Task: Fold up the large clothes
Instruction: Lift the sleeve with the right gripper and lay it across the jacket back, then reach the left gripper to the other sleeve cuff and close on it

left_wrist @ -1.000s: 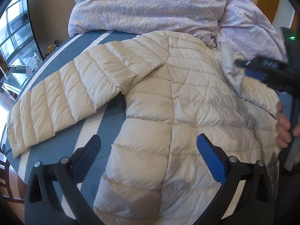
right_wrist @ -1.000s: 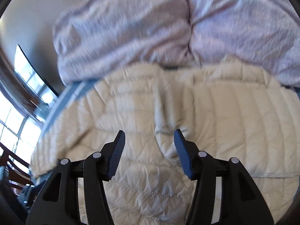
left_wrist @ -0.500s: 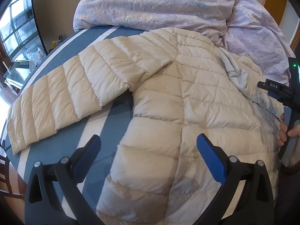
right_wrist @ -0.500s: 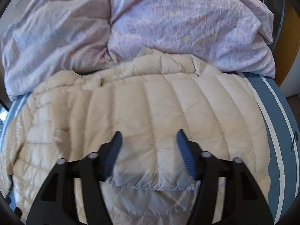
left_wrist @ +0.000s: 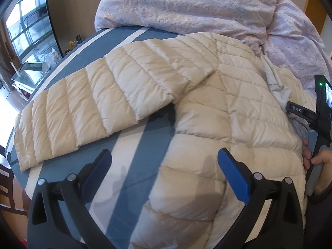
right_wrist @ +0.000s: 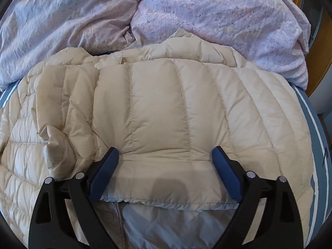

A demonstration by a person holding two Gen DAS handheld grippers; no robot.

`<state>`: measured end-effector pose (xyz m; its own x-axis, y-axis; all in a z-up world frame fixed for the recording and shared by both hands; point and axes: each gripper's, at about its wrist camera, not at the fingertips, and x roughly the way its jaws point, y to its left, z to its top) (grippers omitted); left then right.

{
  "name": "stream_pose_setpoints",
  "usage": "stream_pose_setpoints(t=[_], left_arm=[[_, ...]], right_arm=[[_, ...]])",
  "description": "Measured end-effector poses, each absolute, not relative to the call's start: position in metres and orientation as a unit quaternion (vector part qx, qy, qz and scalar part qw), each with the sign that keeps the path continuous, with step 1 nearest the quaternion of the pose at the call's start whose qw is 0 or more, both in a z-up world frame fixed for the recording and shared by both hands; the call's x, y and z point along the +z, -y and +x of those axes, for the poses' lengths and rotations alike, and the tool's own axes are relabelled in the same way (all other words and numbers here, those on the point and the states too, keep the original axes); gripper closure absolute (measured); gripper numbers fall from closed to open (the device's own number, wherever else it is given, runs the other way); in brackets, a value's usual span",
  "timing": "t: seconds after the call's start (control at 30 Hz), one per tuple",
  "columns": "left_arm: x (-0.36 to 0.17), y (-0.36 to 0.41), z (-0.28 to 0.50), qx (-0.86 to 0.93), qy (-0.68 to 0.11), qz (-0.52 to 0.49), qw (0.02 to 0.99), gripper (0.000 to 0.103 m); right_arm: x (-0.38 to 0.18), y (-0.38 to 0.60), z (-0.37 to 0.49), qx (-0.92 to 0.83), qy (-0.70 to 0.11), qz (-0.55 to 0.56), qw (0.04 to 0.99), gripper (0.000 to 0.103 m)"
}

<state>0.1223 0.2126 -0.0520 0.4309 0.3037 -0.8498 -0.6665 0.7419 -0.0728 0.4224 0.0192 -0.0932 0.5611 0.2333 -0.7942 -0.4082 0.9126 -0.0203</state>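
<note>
Jacket (left_wrist: 207, 103), a cream quilted puffer, lies spread on the bed (left_wrist: 128, 128) with its striped blue cover, its collar end up against the rumpled lilac duvet (left_wrist: 186, 6). From my left: one sleeve (left_wrist: 87, 103) is stretched out flat across the stripes, not yet folded in. My left tool (left_wrist: 164, 161) hangs with its jaws wide over the hem side of the body, nothing between them. Further right, the other side of the jacket is now folded over onto the body, grey lining showing along its near edge. That is what has just changed: a second ago my right tool (right_wrist: 164, 159) was narrower and above the jacket with a strip of fabric between its fingers; since then its jaws have been opening, and now they stand wide with the folded panel (right_wrist: 166, 114) lying flat between them, pads not pressing it. I take that fold as laid and let go. By my judgement the outstretched sleeve is the next piece to bring in.
</note>
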Motion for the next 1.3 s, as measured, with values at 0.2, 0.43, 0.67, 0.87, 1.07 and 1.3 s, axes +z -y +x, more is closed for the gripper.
stream_pose_setpoints(t=[0.2, 0.43, 0.67, 0.87, 1.07, 1.3], left_arm=[[-0.051, -0.224, 0.115, 0.306, -0.444, -0.203, 0.817, 0.002], [-0.046, -0.249, 0.094, 0.337, -0.425, -0.199, 0.816, 0.002], [-0.047, -0.283, 0.061, 0.363, -0.427, -0.235, 0.794, 0.002], [-0.042, -0.313, 0.018, 0.403, -0.411, -0.258, 0.776, 0.002], [-0.042, -0.346, -0.026, 0.454, -0.406, -0.270, 0.746, 0.002], [-0.057, -0.365, -0.061, 0.463, -0.402, -0.328, 0.719, 0.011]], right_arm=[[-0.096, -0.016, 0.422, 0.179, -0.424, -0.098, 0.882, 0.004], [-0.096, -0.014, 0.424, 0.181, -0.424, -0.094, 0.883, 0.003], [-0.097, -0.013, 0.424, 0.182, -0.424, -0.093, 0.882, 0.002], [-0.097, -0.013, 0.424, 0.182, -0.425, -0.092, 0.882, 0.002], [-0.097, -0.013, 0.424, 0.182, -0.425, -0.091, 0.882, 0.002], [-0.097, -0.012, 0.424, 0.183, -0.425, -0.091, 0.882, 0.002]])
